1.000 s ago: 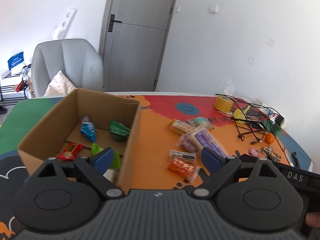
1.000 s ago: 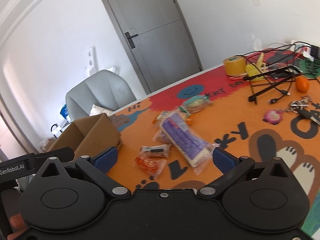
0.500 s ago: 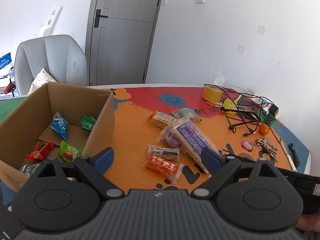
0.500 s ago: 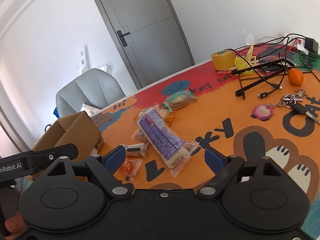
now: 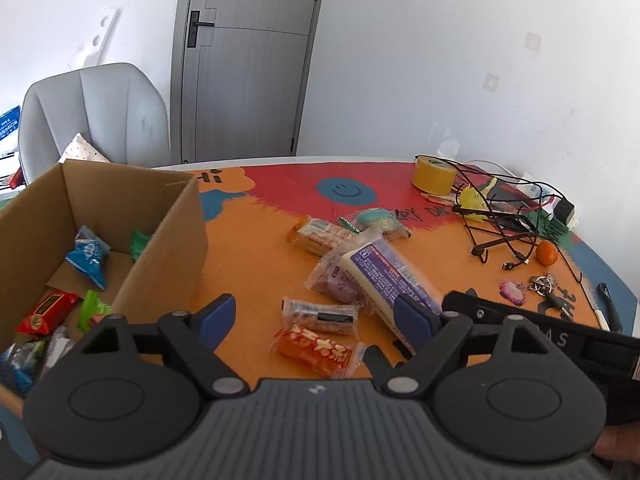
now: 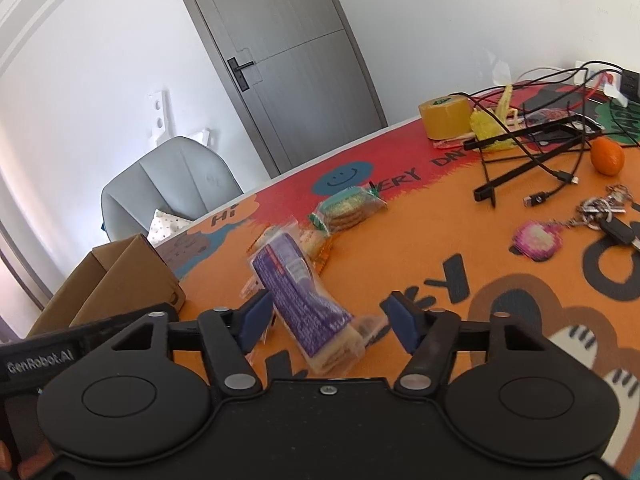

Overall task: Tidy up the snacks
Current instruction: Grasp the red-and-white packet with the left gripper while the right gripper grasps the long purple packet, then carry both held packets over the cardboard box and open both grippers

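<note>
A cardboard box [image 5: 160, 248] at the left holds several small wrapped snacks. Loose snacks lie on the orange mat: an orange packet [image 5: 316, 350], a clear-wrapped bar [image 5: 320, 314], a long purple biscuit pack [image 5: 384, 276], a purple pouch [image 5: 336, 276], a cracker pack [image 5: 320, 234] and a green-wrapped cookie pack [image 5: 378, 220]. My left gripper [image 5: 314, 316] is open above the orange packet and clear bar. My right gripper [image 6: 326, 316] is open, its jaws on either side of the purple pack's [image 6: 300, 292] near end, not touching it.
At the right of the table are a yellow tape roll [image 5: 434, 174], tangled black cables [image 5: 500, 224], a small orange [image 5: 546, 254], keys with a pink charm [image 5: 532, 286] and a power strip. A grey chair [image 5: 92, 116] and a door stand behind the table.
My left gripper has swung right, away from the box, toward the loose snacks. My right gripper has moved forward and lower, and its jaws have narrowed around the purple pack.
</note>
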The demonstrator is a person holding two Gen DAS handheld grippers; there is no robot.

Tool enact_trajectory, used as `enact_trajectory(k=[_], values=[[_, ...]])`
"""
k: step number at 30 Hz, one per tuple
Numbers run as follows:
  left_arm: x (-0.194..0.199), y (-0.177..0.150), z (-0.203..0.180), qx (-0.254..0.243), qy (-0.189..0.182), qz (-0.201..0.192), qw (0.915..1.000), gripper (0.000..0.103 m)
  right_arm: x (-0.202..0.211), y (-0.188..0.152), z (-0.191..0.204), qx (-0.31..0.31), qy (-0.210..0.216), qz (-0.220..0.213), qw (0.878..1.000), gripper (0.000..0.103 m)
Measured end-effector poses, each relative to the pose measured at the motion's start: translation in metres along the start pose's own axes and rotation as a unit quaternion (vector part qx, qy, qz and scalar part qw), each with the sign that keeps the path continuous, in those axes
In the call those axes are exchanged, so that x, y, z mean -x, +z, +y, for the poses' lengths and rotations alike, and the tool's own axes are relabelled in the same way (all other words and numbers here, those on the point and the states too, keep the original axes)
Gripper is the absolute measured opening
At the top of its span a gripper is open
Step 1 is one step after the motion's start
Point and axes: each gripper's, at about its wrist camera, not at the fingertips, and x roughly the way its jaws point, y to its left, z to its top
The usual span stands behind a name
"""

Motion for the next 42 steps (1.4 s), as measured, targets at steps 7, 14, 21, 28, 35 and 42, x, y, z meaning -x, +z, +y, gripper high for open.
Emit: enact_trajectory(k=[7,14,21,28,35,42], values=[[-0.028,-0.006,0.006,0.017,0.012,0.034,0.9992,0.067,-0.021,0.001,0.001,0.003,0.008,0.013,1.000,0.054],[-0.048,-0.014,0.010,0.023,0.023,0.053,0.9981,0.067,-0.033,-0.002,0.000,-0.004,0.013,0.010,1.000,0.039],[-0.056,-0.019,0.007,0.017,0.023,0.062,0.9977,0.067,-0.036,-0.005,0.004,0.008,0.020,0.016,1.000,0.039],[-0.056,-0.026,0.004,0.006,0.025,0.053,0.9983,0.045,-0.031,-0.016,0.005,0.014,0.023,0.032,0.999,0.039],[-0.050,-0.028,0.007,0.018,0.006,0.059,0.9981,0.020,-0.020,-0.025,0.010,0.027,0.018,0.045,0.998,0.038],[-0.039,-0.035,0.008,0.022,-0.002,0.059,0.9980,0.019,-0.005,-0.031,0.016,0.047,0.006,0.057,0.997,0.039]])
